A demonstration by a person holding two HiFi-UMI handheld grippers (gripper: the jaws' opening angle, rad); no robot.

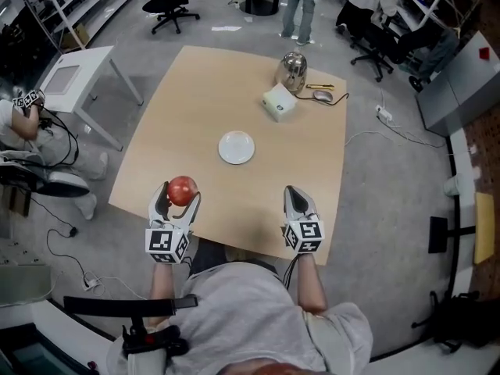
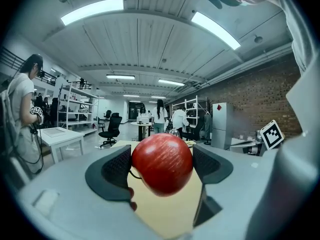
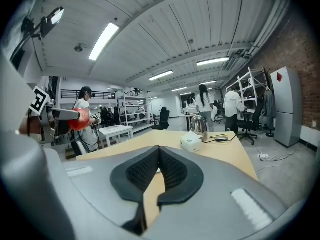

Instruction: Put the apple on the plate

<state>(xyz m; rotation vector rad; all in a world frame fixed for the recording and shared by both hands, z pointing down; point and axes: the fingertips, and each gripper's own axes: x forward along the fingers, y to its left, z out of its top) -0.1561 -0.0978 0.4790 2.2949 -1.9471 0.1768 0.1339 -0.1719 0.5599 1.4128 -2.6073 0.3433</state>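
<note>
Our left gripper [image 1: 179, 194] is clamped on a red apple [image 1: 183, 188], whose sides press against the two dark ribbed pads [image 2: 116, 168] in the left gripper view. We hold the apple above the near left part of the light wooden table [image 1: 195, 108], close to its edge. Our right gripper [image 1: 296, 191] hovers over the near right edge with its jaws pressed together and only a thin gap lower down, where the tabletop shows through.

A round white plate [image 1: 236, 147] lies flat near the middle of the table, its whole white face showing. It sits ahead of the apple and to its right, well apart from it, roughly between the lines of our two grippers. At the far side stands a shiny metal kettle [image 1: 294, 70]; we cannot tell what it holds. A small white box [image 1: 280, 101] lies just in front of the kettle.
</note>
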